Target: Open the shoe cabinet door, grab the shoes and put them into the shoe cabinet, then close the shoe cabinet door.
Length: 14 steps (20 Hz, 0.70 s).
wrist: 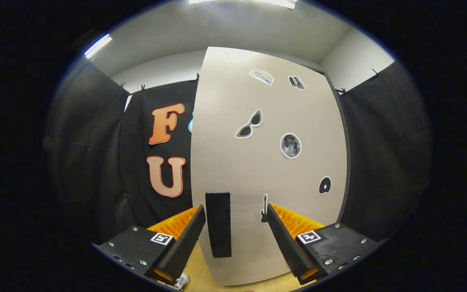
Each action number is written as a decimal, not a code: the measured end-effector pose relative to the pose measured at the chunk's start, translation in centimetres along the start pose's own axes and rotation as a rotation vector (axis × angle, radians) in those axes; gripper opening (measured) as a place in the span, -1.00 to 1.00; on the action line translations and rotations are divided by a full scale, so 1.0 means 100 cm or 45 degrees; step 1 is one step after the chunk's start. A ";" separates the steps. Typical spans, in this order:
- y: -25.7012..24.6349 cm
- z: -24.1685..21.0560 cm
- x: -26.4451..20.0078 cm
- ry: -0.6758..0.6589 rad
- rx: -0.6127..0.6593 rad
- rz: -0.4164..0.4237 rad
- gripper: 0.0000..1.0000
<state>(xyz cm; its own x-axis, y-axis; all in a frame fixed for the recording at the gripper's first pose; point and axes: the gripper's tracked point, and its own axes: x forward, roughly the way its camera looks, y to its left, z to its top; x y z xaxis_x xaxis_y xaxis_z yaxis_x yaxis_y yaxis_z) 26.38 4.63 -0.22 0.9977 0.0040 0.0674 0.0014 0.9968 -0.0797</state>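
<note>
The shoe cabinet door (233, 162) looks like a smooth, matt board in pale beige, with a matt black handle (219, 224) that seems slightly rough, perhaps foam or felt, and several flat stickers (290, 145) with a paper or vinyl look. The gripper (236, 233) stands with its fingers apart on both sides of the handle, not touching it; the finger pads (185, 243) have a ribbed, matt surface, and the bodies behind them look like hard matt plastic with small shiny metal screws. Below, the floor (201, 275) looks like light wood with a smooth finish, and the booth wall (95, 162) is soft matt cloth with folds.
</note>
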 end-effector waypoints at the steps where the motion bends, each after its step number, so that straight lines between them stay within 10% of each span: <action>1: 0.000 0.000 -0.001 0.002 0.004 0.001 0.91; 14: -0.042 -0.019 -0.106 0.100 0.007 -0.020 0.92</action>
<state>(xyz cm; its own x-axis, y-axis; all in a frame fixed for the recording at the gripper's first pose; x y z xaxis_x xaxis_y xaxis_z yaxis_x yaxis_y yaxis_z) 15.97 0.24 -2.48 0.9998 -0.0173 -0.0095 0.0166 0.9972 -0.0735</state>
